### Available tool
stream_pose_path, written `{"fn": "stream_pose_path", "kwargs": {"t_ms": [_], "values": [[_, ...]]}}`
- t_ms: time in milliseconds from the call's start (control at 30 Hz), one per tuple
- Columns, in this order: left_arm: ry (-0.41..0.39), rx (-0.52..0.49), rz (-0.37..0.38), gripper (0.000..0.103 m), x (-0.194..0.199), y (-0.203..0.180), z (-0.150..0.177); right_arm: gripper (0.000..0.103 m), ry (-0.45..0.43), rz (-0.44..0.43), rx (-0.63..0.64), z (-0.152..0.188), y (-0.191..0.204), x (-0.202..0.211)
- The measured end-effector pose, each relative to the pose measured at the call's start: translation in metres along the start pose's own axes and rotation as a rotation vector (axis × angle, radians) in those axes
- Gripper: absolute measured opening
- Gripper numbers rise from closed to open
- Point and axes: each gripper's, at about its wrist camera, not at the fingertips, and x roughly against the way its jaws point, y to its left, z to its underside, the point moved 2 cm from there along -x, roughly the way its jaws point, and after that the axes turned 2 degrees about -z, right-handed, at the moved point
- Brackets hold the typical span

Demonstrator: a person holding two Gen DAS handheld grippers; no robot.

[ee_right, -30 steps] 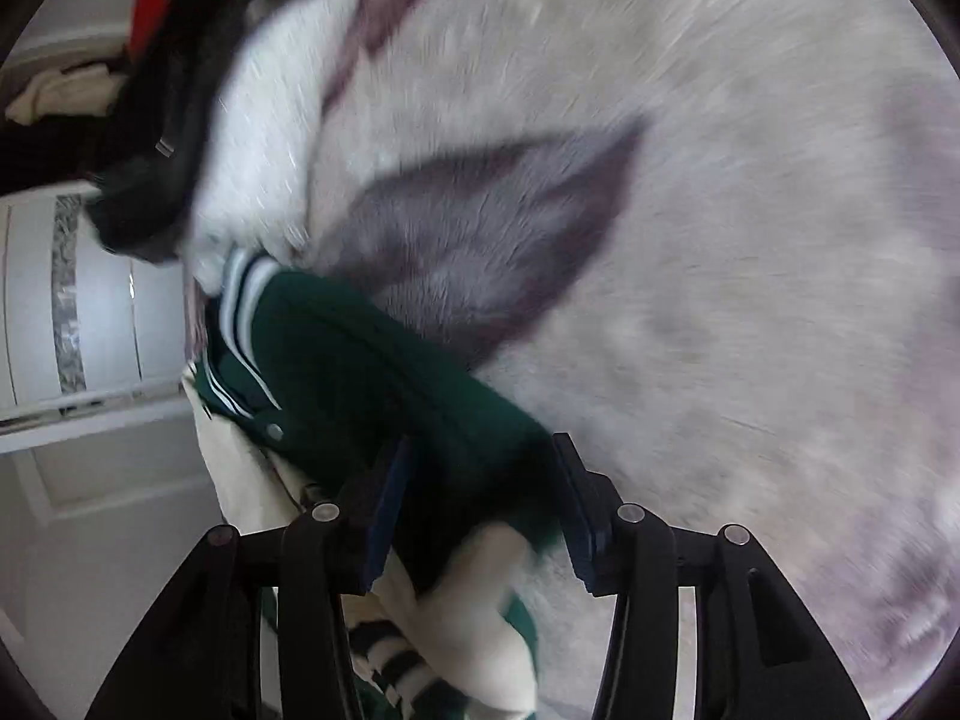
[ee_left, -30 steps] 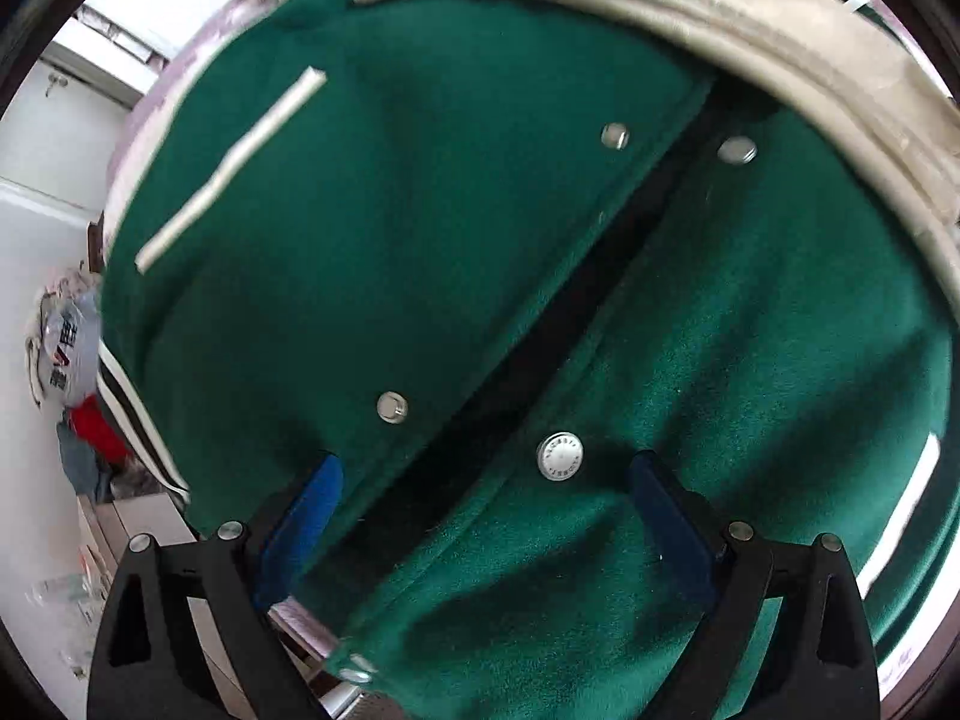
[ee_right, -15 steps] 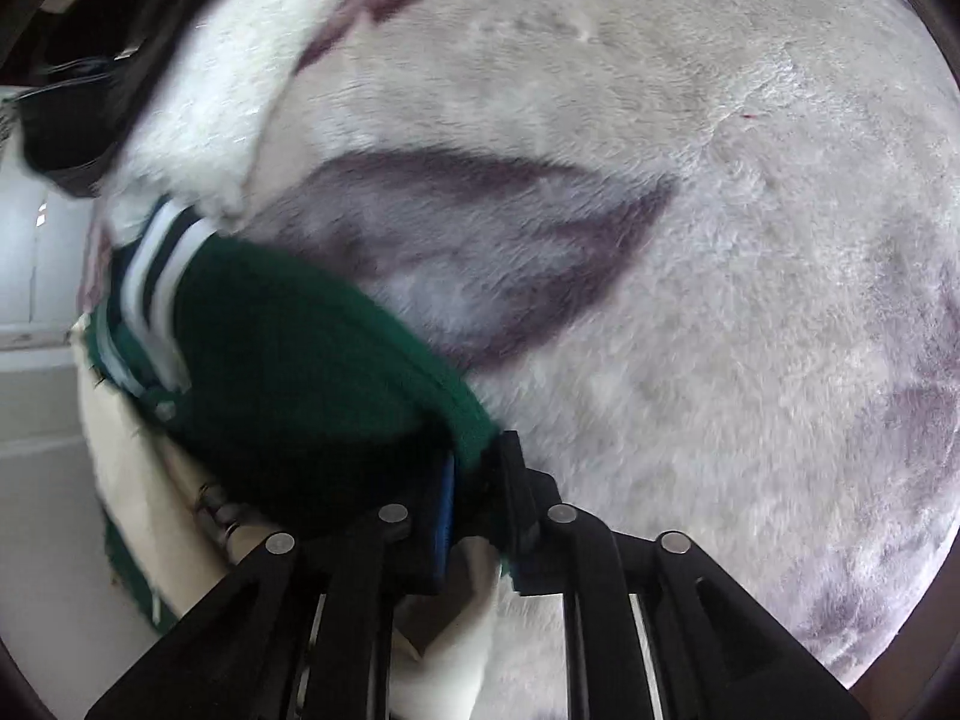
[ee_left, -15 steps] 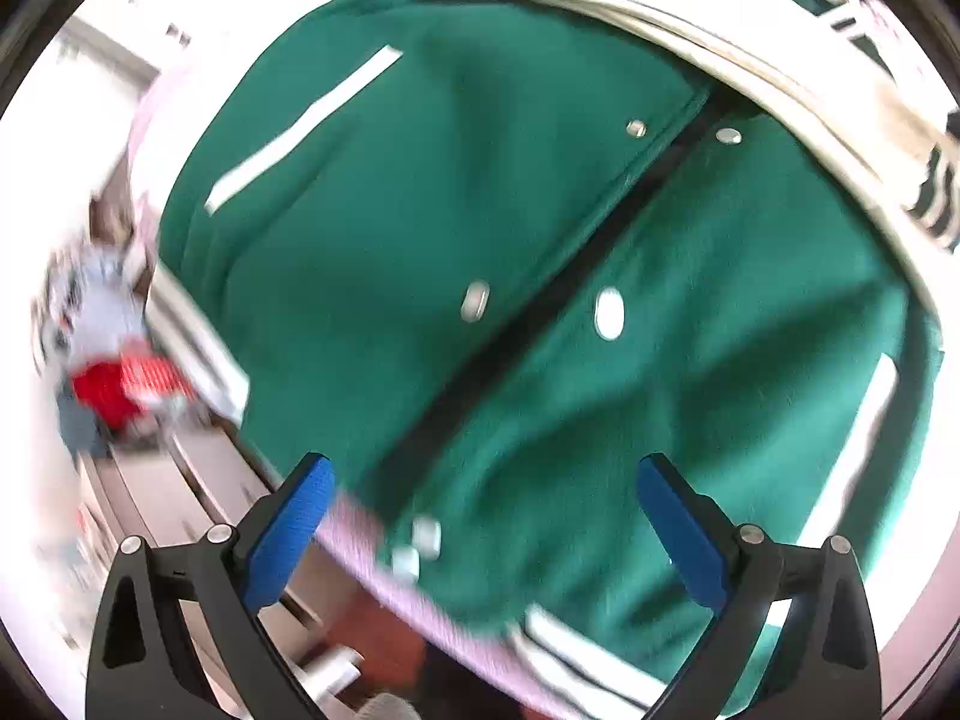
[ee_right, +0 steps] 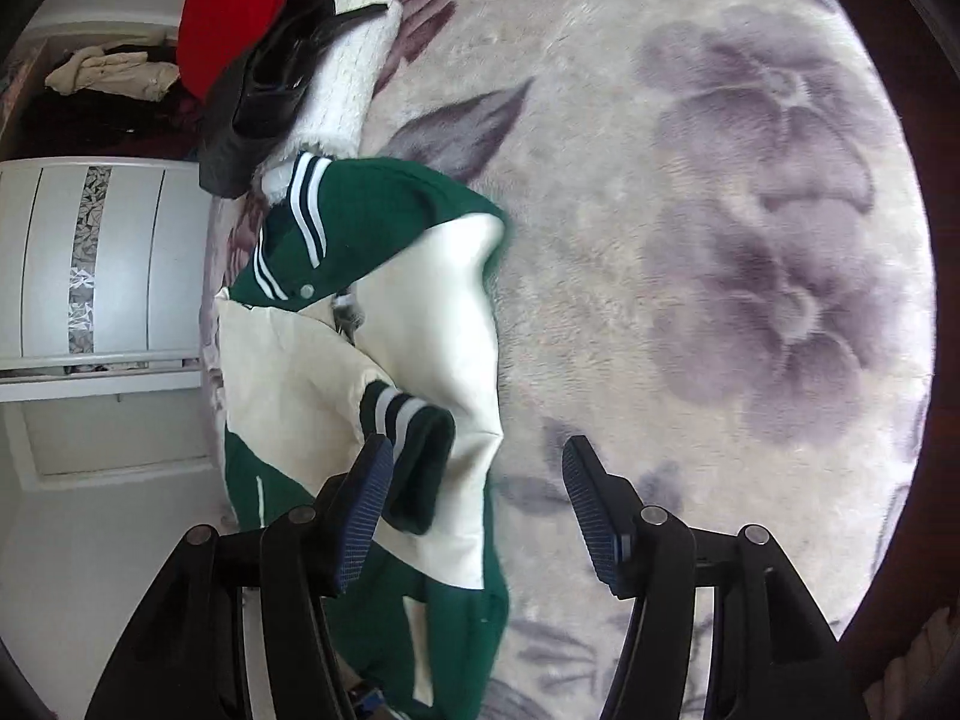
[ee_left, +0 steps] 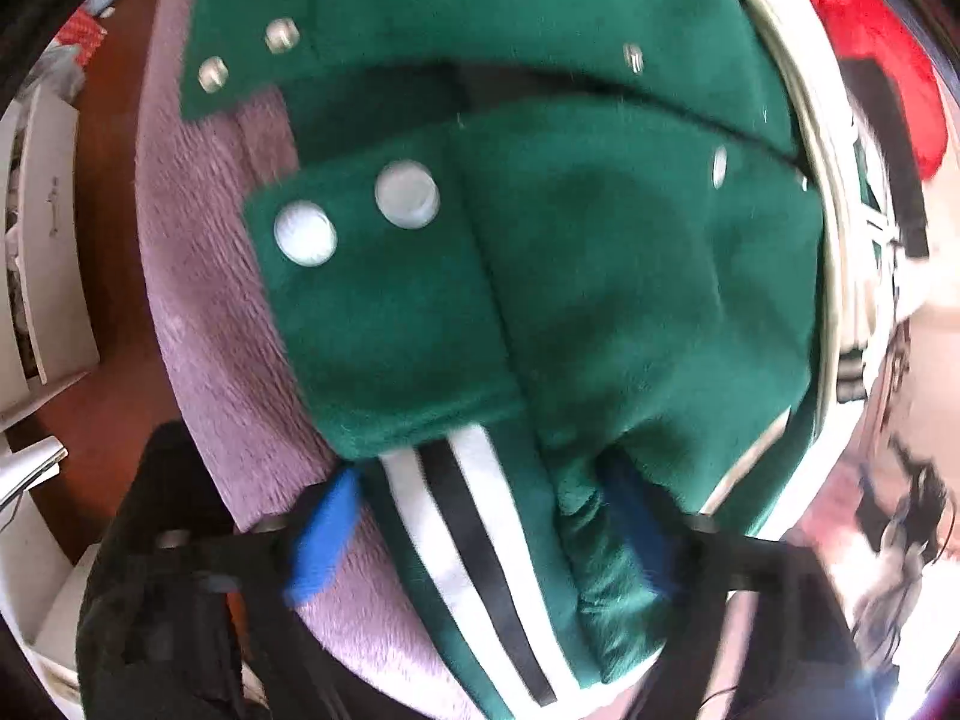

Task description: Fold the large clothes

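The blanket (ee_right: 690,192), pale plush w/ purple flowers, is covering the surface and taking up most of the right view. The jacket (ee_right: 372,216), green w/ cream sleeves, is lying on the blanket's left part, near its edge. Both sleeves are looking already folded in across the body, one cuff (ee_right: 414,456) lying on top; the lower half is looking not yet folded up, so I'd say roughly midway, w/ the hem fold and a tidy-up left.

Left gripper (ee_left: 480,540) has just been closing; the striped hem (ee_left: 474,540) is sitting between its blue pads, but can't tell if they're pressing yet. Right gripper (ee_right: 477,510) has just been opening; it's standing wide, nothing between the pads, hanging over the blanket just beside the cuff.

Beyond the jacket, other clothes (ee_right: 276,48) are piling on the blanket. A white cabinet (ee_right: 102,264) is standing left of the blanket. Snaps (ee_left: 408,195) are showing on the jacket front.
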Motion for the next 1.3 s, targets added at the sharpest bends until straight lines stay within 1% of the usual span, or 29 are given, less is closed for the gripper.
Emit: {"fn": "stream_pose_path", "kwargs": {"t_ms": [33,67,100,133,200,233,267,300,400,467,567,633,667,700,733,800,867,933,1000,1100,1133,1167,1233,1267,1300], "values": [[-0.03,-0.002,0.019,0.05,0.006,0.0,-0.001,0.061,0.003,0.013,-0.019,0.0,-0.005,0.0],[-0.054,-0.022,0.029,0.038,0.012,-0.001,0.0,0.061,-0.005,0.024,-0.048,0.002,-0.012,0.0],[-0.075,-0.049,0.031,0.028,0.018,-0.003,0.003,0.061,-0.005,0.027,-0.06,0.002,-0.015,-0.001],[-0.101,-0.094,0.025,0.024,0.027,-0.009,0.005,0.061,0.003,0.037,-0.066,0.004,-0.018,-0.002],[-0.146,-0.18,-0.002,0.019,0.041,-0.023,0.008,0.061,0.015,0.054,-0.07,0.01,-0.019,-0.008],[-0.161,-0.206,-0.003,0.019,0.045,-0.024,0.01,0.061,0.033,0.056,-0.067,0.015,-0.017,-0.013],[-0.154,-0.218,-0.002,0.02,0.042,-0.02,0.009,0.061,0.049,0.059,-0.064,0.02,-0.018,-0.019],[-0.14,-0.211,-0.006,0.02,0.036,-0.02,0.007,0.061,0.06,0.059,-0.063,0.027,-0.017,-0.02],[-0.095,-0.132,0.028,0.022,0.021,-0.005,-0.001,0.061,0.134,0.087,-0.046,0.048,-0.016,-0.044],[-0.101,-0.102,0.041,0.022,0.022,-0.003,-0.005,0.061,0.174,0.115,-0.038,0.062,-0.014,-0.059],[-0.112,-0.104,0.039,0.021,0.031,-0.003,-0.003,0.061,0.235,0.121,-0.018,0.083,-0.01,-0.073],[-0.109,-0.123,0.03,0.021,0.029,-0.002,-0.004,0.061,0.245,0.122,-0.004,0.094,-0.008,-0.07],[-0.094,-0.145,0.028,0.022,0.028,-0.002,-0.004,0.061,0.248,0.125,0.001,0.096,-0.008,-0.069],[-0.072,-0.149,0.029,0.026,0.027,-0.003,-0.005,0.061,0.24,0.128,0.003,0.097,-0.008,-0.069],[-0.047,-0.138,0.035,0.029,0.028,-0.001,-0.006,0.061,0.227,0.127,0.001,0.095,-0.009,-0.067],[0.007,-0.116,0.027,0.045,0.033,0.002,-0.007,0.061,0.189,0.103,-0.032,0.086,-0.013,-0.061],[0.027,-0.108,0.035,0.047,0.044,0.005,-0.006,0.061,0.149,0.083,-0.058,0.073,-0.014,-0.052],[0.009,-0.126,-0.005,0.048,0.058,0.006,-0.006,0.061,0.096,0.09,-0.07,0.054,-0.013,-0.042],[-0.023,-0.15,-0.034,0.058,0.071,0.003,-0.008,0.061,0.051,0.106,-0.021,0.027,0.004,-0.035],[-0.103,-0.2,-0.109,0.06,0.083,-0.01,-0.019,0.061,0.023,0.089,0.092,-0.018,0.056,-0.041],[-0.14,-0.223,-0.158,0.06,0.084,-0.017,-0.025,0.061,0.015,0.093,0.141,-0.032,0.08,-0.047],[-0.176,-0.239,-0.23,0.06,0.082,-0.023,-0.032,0.061,0.012,0.088,0.19,-0.045,0.104,-0.057],[-0.242,-0.239,-0.341,0.06,0.078,-0.033,-0.05,0.061,0.048,0.06,0.272,-0.068,0.151,-0.091],[-0.284,-0.214,-0.385,0.06,0.078,-0.035,-0.059,0.061,0.073,0.041,0.293,-0.079,0.175,-0.115],[-0.32,-0.186,-0.401,0.06,0.079,-0.036,-0.067,0.061,0.105,0.022,0.304,-0.09,0.191,-0.134]]}}
